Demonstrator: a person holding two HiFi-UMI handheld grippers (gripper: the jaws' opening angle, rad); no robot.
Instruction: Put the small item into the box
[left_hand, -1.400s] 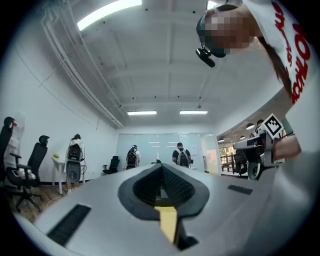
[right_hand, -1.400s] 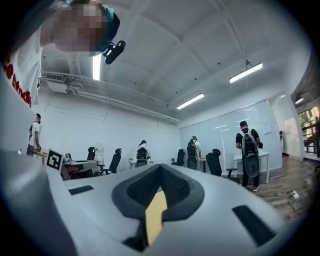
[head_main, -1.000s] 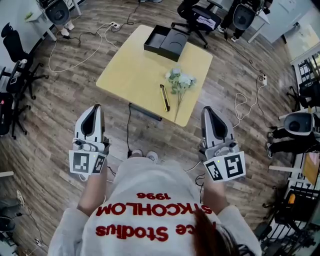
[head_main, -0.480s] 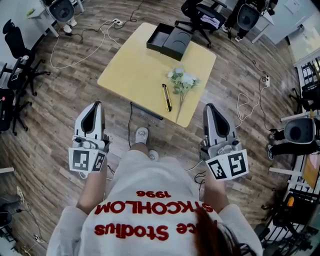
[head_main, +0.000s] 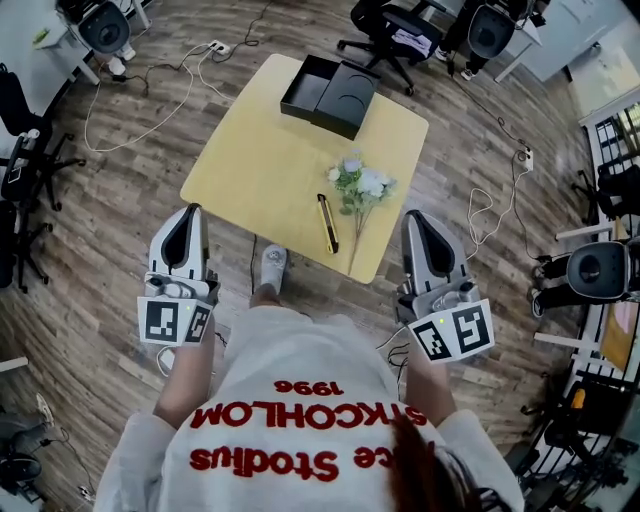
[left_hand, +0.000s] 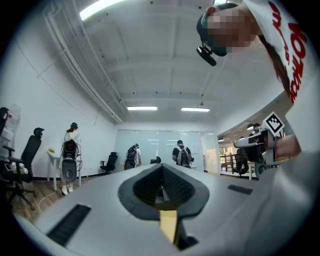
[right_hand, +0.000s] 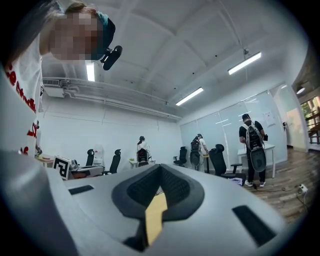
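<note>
A black box (head_main: 306, 84) stands open at the far edge of the yellow table (head_main: 255, 160), its lid (head_main: 346, 99) lying next to it. A small yellow-and-black knife-like item (head_main: 326, 222) lies near the table's front edge, beside a bunch of white flowers (head_main: 360, 184). My left gripper (head_main: 190, 214) is held in front of the table's front left side, shut and holding nothing. My right gripper (head_main: 414, 218) is held off the front right corner, also shut and holding nothing. Both gripper views look up at the room over closed jaws; neither shows the table.
Office chairs (head_main: 397, 33) stand behind the table and at the left. Cables (head_main: 150, 110) trail over the wooden floor. A rack (head_main: 590, 380) stands at the right. Several people with backpacks (right_hand: 251, 145) stand far off in the room.
The person has stepped forward, one foot now under the table's front edge, and the table sits a little lower and further left in view. Both grippers stay shut in the same pose.
</note>
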